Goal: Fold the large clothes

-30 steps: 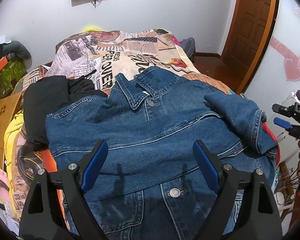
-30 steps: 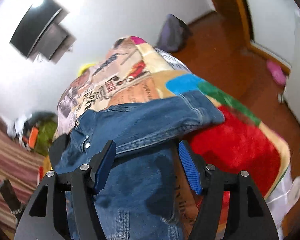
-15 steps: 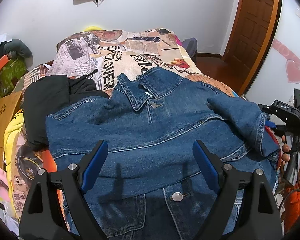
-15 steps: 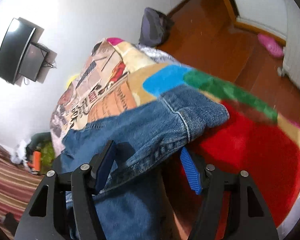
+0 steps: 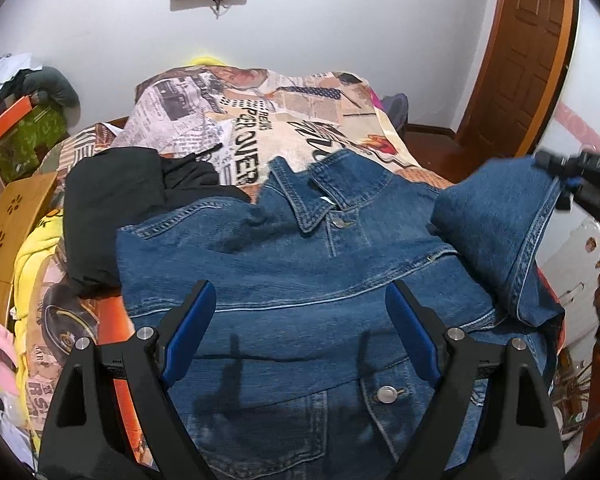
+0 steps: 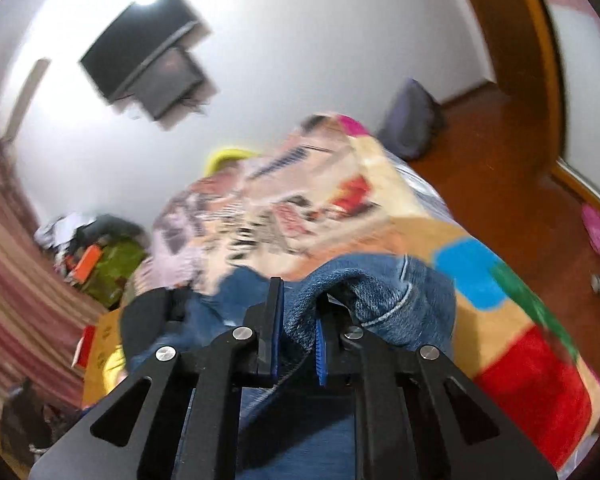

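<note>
A blue denim jacket (image 5: pixel 300 276) lies face up on the bed, collar toward the far wall. My left gripper (image 5: pixel 300 332) is open and empty, hovering above the jacket's chest. The jacket's right sleeve (image 5: pixel 496 232) is lifted off the bed at its cuff. My right gripper (image 6: pixel 298 320) is shut on the sleeve cuff (image 6: pixel 364 292); it also shows at the right edge of the left wrist view (image 5: pixel 568 180). The right wrist view is blurred by motion.
A black garment (image 5: pixel 112 200) and a yellow one (image 5: pixel 32 264) lie left of the jacket on the printed blanket (image 5: pixel 260 128). Boxes and clutter (image 5: pixel 24 128) stand at the far left. A wooden door (image 5: pixel 528 52) and wood floor (image 6: pixel 500 152) are to the right.
My right gripper has closed on the sleeve cuff and raised it off the bed. The left gripper has stayed open over the jacket, shifting only slightly.
</note>
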`<state>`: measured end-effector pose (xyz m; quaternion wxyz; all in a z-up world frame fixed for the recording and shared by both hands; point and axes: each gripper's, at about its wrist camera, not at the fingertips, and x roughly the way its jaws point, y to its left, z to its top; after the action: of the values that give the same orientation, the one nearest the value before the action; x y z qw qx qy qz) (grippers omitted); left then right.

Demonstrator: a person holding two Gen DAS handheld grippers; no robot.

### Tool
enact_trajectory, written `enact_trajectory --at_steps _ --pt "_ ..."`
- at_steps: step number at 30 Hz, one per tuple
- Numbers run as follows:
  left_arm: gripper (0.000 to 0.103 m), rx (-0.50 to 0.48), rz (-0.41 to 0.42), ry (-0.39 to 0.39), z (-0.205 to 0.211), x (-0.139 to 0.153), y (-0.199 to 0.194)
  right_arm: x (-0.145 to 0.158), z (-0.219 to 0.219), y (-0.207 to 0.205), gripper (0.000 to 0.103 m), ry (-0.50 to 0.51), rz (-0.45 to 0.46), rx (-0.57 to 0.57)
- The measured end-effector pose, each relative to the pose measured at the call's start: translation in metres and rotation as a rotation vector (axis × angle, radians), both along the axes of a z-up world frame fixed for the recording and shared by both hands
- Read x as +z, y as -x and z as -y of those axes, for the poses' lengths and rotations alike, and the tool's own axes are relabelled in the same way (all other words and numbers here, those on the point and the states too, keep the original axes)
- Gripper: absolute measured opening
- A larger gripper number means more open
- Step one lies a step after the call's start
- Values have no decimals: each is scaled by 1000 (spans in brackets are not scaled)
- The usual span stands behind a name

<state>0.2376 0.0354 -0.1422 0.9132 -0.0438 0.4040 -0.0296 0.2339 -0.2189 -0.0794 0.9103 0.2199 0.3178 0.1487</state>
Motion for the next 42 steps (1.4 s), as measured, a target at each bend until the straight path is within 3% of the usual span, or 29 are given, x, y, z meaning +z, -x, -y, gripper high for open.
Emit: enact_trajectory --at_steps 5,12,16,22,27,31,34,37,42 --pt "86 40 21 19 -23 4 8 27 -56 -2 11 -11 51 152" --pt "86 99 39 46 -57 4 21 24 -142 -8 11 20 27 355" --pt "86 136 37 62 -77 1 30 -1 -190 -10 11 68 -51 471" --pt "86 184 12 93 -100 -10 42 -67 -241 -6 11 202 -222 595" --pt "86 205 -12 92 -108 -18 49 -107 -257 -1 14 257 -337 638" --pt "86 208 -32 85 -108 -23 49 -111 -255 6 16 325 -377 651" --pt "86 202 -41 79 -103 -24 46 -107 -251 9 25 337 -410 673" --pt "86 190 -56 83 -97 -26 42 -94 -241 14 32 323 -395 682" --pt "86 154 -80 105 -84 -31 33 -66 -208 20 39 299 -286 632"
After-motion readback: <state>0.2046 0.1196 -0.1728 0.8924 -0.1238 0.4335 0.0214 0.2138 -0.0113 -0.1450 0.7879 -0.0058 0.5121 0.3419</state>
